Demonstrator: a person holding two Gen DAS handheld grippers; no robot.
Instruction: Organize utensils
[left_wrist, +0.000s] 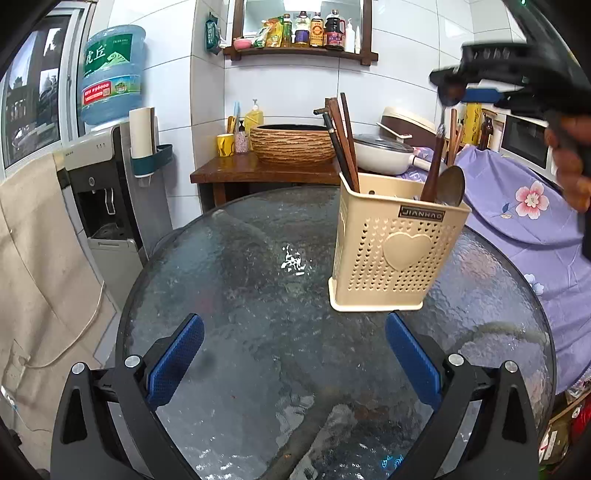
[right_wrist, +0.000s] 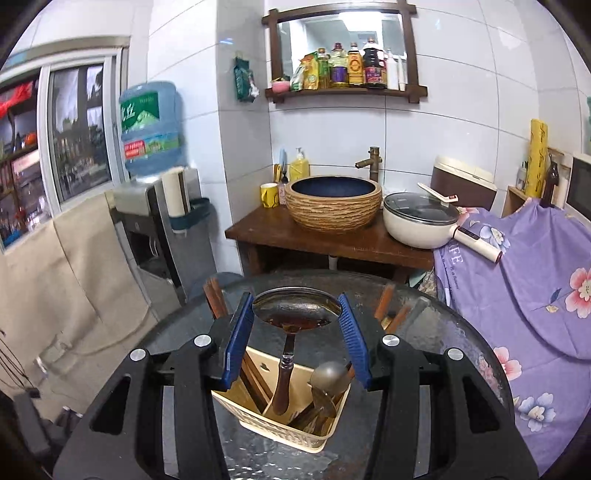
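A cream perforated utensil holder (left_wrist: 388, 243) stands on the round glass table (left_wrist: 258, 295); it holds dark chopsticks (left_wrist: 341, 140) on its left side and spoons (left_wrist: 452, 186) on its right. My left gripper (left_wrist: 293, 354) is open and empty, low over the table, in front of the holder. My right gripper (right_wrist: 295, 332) hangs above the holder (right_wrist: 288, 424), its pads shut on the bowl of a metal spoon (right_wrist: 295, 308) whose brown handle points down into the holder. It also shows in the left wrist view (left_wrist: 476, 92) at upper right.
Behind the table stands a wooden counter (right_wrist: 321, 240) with a woven basin (right_wrist: 332, 203), a white lidded pan (right_wrist: 421, 221) and a yellow mug (right_wrist: 269, 195). A water dispenser (left_wrist: 107, 192) stands left. A purple floral cloth (left_wrist: 524, 221) covers furniture at right.
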